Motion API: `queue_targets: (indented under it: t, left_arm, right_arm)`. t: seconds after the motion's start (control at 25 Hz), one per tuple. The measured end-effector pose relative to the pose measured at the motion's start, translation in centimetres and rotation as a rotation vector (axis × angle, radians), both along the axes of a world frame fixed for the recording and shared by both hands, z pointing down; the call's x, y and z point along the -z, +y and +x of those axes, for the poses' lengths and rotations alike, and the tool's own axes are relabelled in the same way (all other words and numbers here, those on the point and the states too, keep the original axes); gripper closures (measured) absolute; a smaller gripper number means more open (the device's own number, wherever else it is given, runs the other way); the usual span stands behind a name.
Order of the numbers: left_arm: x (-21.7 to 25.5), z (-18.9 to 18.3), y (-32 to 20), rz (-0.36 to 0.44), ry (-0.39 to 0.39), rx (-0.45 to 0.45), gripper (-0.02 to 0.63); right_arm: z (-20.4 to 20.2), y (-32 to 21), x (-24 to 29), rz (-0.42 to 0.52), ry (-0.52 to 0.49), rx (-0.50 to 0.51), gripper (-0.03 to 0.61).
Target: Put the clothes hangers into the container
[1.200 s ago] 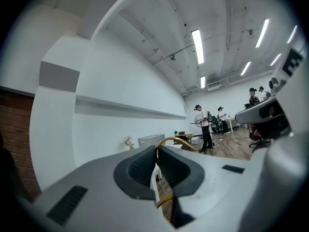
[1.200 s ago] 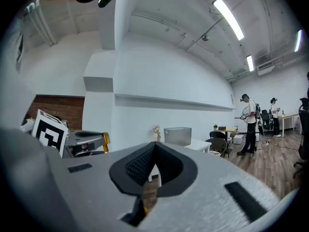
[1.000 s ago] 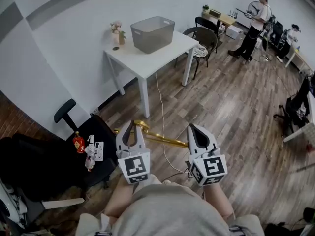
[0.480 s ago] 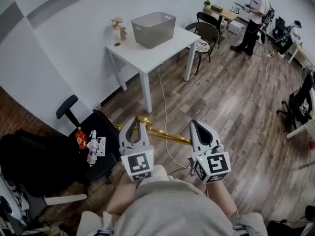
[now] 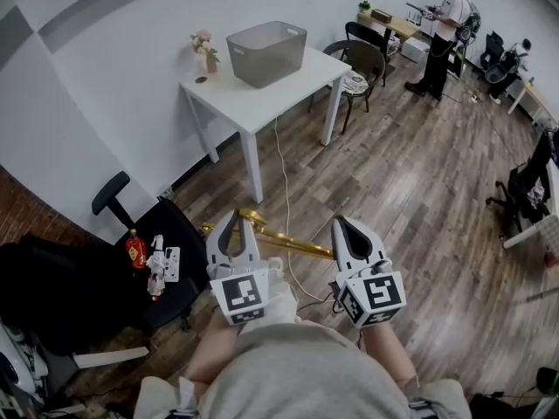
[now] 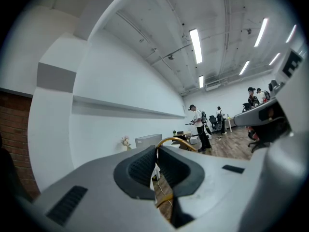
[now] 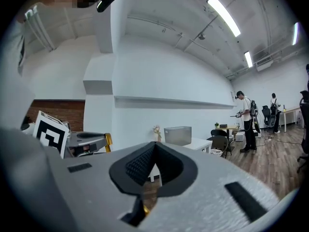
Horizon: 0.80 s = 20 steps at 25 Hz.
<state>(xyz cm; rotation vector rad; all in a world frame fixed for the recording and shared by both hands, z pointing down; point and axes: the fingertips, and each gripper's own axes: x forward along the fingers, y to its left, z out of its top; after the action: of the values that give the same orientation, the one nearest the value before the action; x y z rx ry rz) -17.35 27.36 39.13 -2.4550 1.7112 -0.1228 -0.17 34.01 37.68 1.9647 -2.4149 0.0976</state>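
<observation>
Gripping one gold hanger (image 5: 284,241), left gripper (image 5: 234,223) fingers shut; right gripper (image 5: 344,227) fingers closed; one container (image 5: 266,52) distant.

hanger (image 5: 285,242): gold, nearly level, hook end at left, 6 o'clock | container (image 5: 266,53): grey, upright, open-topped, on white surface (image 5: 281,90), 12 o'clock

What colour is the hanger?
The hanger is gold, and it shows best in the head view.

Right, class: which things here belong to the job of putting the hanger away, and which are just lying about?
Job: hanger; bin; left claw and right claw, both shut on the hanger.
Lying about: flowers; bottle; black chair.
</observation>
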Motion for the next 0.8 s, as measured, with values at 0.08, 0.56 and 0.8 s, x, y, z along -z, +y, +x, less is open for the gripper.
queue_targets:
  t: [0.08,0.56,0.8]
  left_arm:
    - [0.0,0.4,-0.9,-0.002,0.002,0.002,0.594]
    - [-0.3,4.2,-10.0,-0.002,0.016,-0.005,0.594]
    - [-0.3,5.9,-16.6,-0.004,0.011,-0.009,0.594]
  right_arm:
    - [0.4,-0.8,-0.1,-0.003,-0.003,0.003,0.577]
    - [4.4,-9.5,-0.5,-0.008,0.002,-0.014,0.576]
    - [6.1,-16.1,-0.2,-0.004,0.009,-0.012,0.576]
